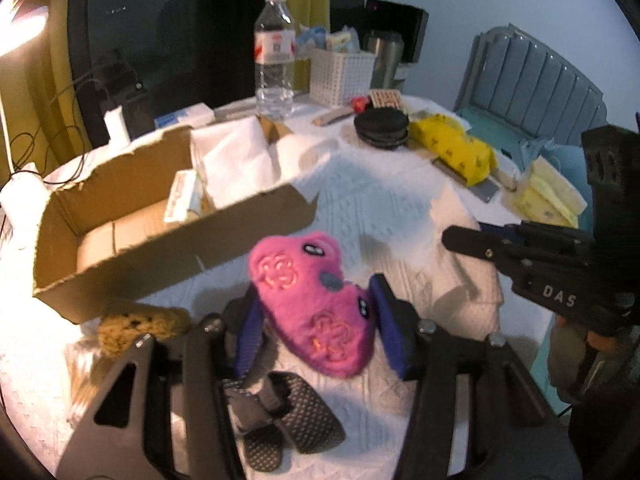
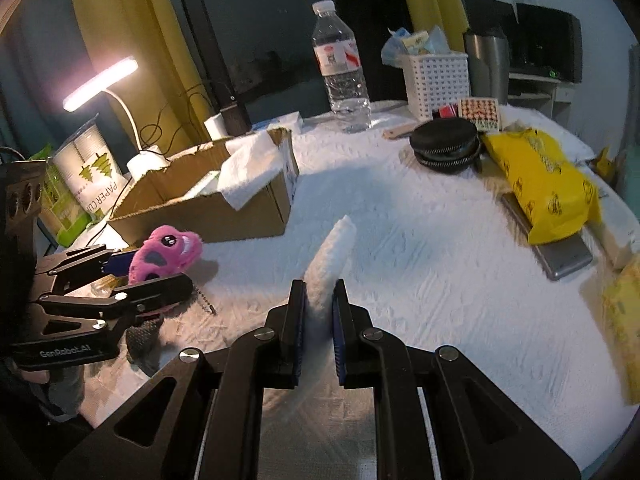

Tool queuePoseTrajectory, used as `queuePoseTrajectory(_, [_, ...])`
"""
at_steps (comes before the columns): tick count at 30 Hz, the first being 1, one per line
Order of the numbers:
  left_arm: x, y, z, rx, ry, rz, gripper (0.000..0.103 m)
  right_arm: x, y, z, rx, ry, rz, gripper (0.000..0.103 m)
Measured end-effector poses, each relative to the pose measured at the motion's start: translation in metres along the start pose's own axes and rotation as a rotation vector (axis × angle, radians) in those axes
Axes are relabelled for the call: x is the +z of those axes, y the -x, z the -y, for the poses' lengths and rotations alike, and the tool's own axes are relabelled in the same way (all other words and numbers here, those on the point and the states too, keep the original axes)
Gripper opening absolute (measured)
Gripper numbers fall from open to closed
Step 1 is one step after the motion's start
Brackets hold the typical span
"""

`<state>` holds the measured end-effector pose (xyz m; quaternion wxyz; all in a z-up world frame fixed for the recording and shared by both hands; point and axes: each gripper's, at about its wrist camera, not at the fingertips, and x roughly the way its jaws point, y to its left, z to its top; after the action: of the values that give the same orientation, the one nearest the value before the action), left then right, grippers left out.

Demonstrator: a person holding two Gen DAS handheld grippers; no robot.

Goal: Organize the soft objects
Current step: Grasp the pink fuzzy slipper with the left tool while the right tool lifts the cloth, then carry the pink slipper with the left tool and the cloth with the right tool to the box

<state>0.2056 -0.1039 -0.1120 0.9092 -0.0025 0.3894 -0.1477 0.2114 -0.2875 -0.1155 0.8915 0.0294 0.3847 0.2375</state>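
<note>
My left gripper (image 1: 316, 312) is shut on a pink plush toy (image 1: 316, 304) with stitched flowers and eyes, held just above the white tabletop, near the front wall of an open cardboard box (image 1: 168, 256). The toy also shows in the right wrist view (image 2: 164, 254), between the left gripper's fingers (image 2: 132, 276). My right gripper (image 2: 318, 300) is shut on a white folded cloth (image 2: 332, 256) that stands up between its pads. The right gripper shows at the right of the left wrist view (image 1: 520, 252).
A tan sponge (image 1: 136, 326) lies by the box's near corner; dark dotted socks (image 1: 288, 420) lie under my left gripper. White paper towels (image 2: 248, 168) sit in the box. Behind stand a water bottle (image 2: 344, 68), white basket (image 2: 436, 80), black round case (image 2: 446, 144) and yellow packet (image 2: 544, 184).
</note>
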Motion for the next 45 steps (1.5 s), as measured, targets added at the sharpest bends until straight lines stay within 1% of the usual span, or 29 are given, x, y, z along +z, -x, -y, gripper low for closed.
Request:
queuePoseTrajectory(9, [0.006, 0.036, -0.026, -0.017, 0.026, 0.080, 0.052, 0.016, 0.002, -0.032, 0.010, 0.052, 0.018, 0.013])
queuePoseTrajectory(13, [0.008, 0.051, -0.040, -0.013, 0.038, 0.114, 0.052, 0.026, 0.003, -0.047, 0.017, 0.078, 0.030, 0.013])
queuePoseTrajectory(28, [0.010, 0.082, -0.093, 0.019, 0.093, 0.196, 0.053, 0.055, -0.012, -0.101, 0.039, 0.189, 0.020, 0.013])
queuePoseTrajectory(37, [0.023, 0.084, -0.118, 0.057, 0.125, 0.238, 0.053, 0.085, -0.023, -0.119, 0.057, 0.246, 0.052, 0.013])
queuePoseTrajectory(42, [0.035, 0.077, -0.122, 0.076, 0.123, 0.259, 0.053, 0.099, -0.030, -0.119, 0.055, 0.265, 0.067, 0.013])
queuePoseTrajectory(45, [0.041, 0.068, -0.123, 0.096, 0.114, 0.255, 0.053, 0.106, -0.035, -0.117, 0.054, 0.274, 0.074, 0.013])
